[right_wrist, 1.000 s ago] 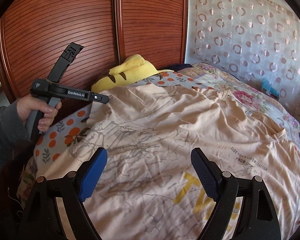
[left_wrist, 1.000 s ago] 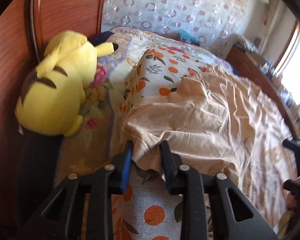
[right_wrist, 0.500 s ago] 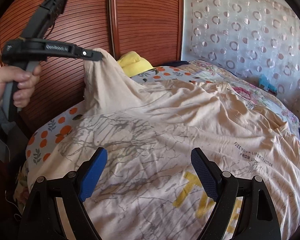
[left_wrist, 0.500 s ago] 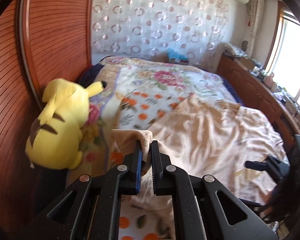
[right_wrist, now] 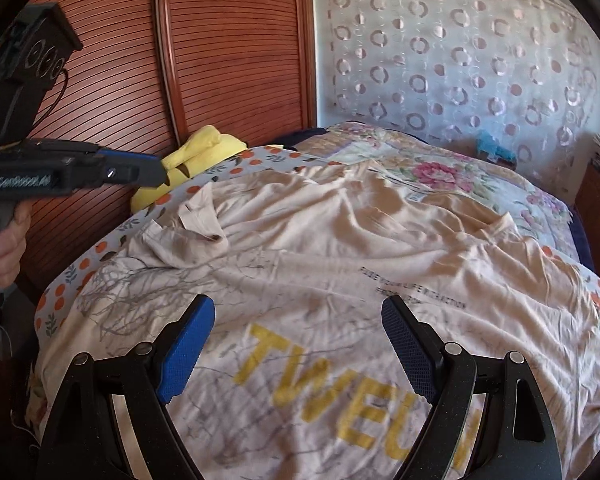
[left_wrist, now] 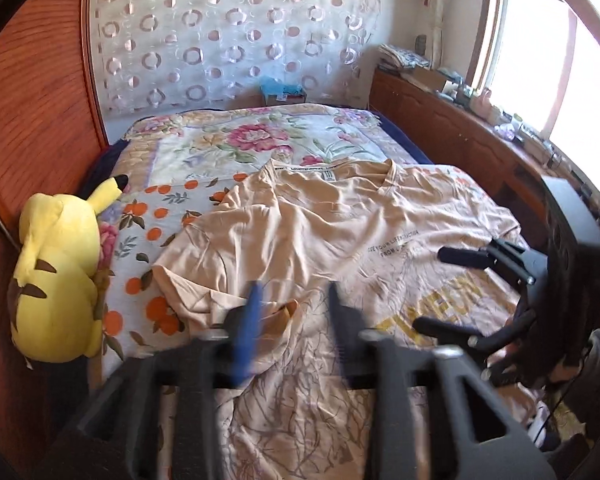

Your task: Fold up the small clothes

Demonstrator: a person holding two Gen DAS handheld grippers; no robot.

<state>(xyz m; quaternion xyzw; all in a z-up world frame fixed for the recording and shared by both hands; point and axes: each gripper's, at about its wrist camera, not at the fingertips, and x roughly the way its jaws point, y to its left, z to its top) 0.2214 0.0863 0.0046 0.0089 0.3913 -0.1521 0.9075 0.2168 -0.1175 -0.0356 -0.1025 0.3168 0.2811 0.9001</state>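
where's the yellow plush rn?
Left wrist view: yellow plush lies at the bed's left edge against the wooden wardrobe, left of the beige T-shirt.

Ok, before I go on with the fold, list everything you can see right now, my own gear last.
T-shirt: one, peach with yellow lettering, spread on the bed, its left sleeve folded in over the body.
Plush toy: one, yellow with brown stripes, at the bed's left edge against the wardrobe.
Orange-print cloth: one, white with oranges, under the T-shirt.
Floral bedspread: one, pink and cream, far half of the bed.
Wardrobe: one, red-brown slatted wood, left of the bed.
Curtain: one, white with rings, behind the bed.
Left gripper: black, blue pads, jaws just opened, nothing between them, above the folded sleeve.
Right gripper: black, blue pads, open above the lettering.
Hand: one, holding the left gripper's handle.
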